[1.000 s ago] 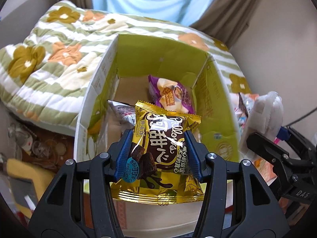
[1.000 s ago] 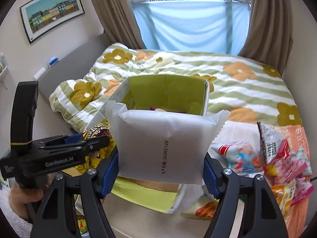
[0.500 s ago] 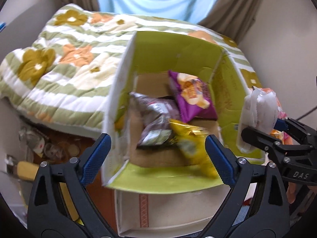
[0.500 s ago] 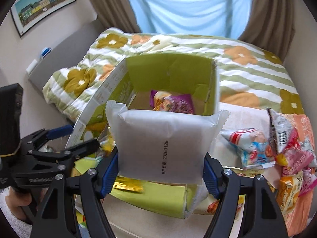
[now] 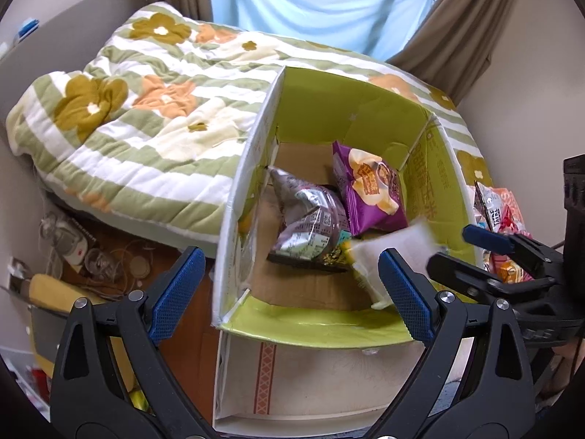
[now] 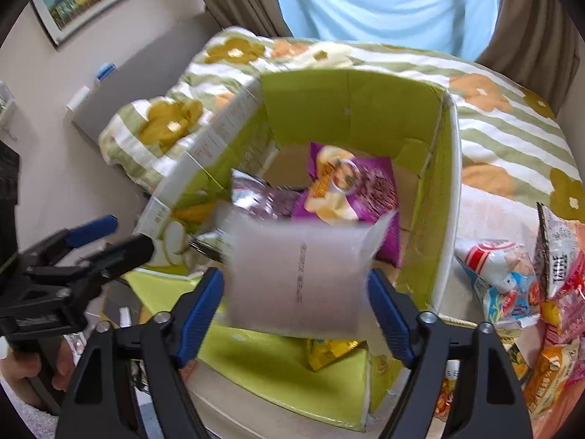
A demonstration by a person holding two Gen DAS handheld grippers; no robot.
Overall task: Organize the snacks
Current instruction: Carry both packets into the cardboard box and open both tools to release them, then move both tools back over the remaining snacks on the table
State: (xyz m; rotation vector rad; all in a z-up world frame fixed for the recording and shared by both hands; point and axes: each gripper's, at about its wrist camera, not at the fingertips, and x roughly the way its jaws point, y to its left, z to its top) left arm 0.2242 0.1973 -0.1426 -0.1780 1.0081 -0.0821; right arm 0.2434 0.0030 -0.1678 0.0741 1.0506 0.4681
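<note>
An open cardboard box (image 5: 329, 117) with green inner walls stands on the bed; it also shows in the right wrist view (image 6: 365, 109). Inside lie a purple snack bag (image 5: 369, 190) and a silver bag (image 5: 307, 223). A white packet (image 6: 299, 278), blurred, is falling free between the open fingers of my right gripper (image 6: 296, 314) into the box; it also shows in the left wrist view (image 5: 387, 252). The gold packet (image 6: 329, 351) lies under it. My left gripper (image 5: 289, 292) is open and empty above the box's near edge.
Several loose snack packets (image 6: 519, 285) lie on the bed to the right of the box. A flowered quilt (image 5: 146, 109) covers the bed. Clutter and cables (image 5: 73, 256) lie on the floor at the left. The other gripper (image 5: 512, 267) is at the right.
My left gripper opened and dropped the gold packet into the box. My right gripper moved over the box and has just opened, letting the white packet fall.
</note>
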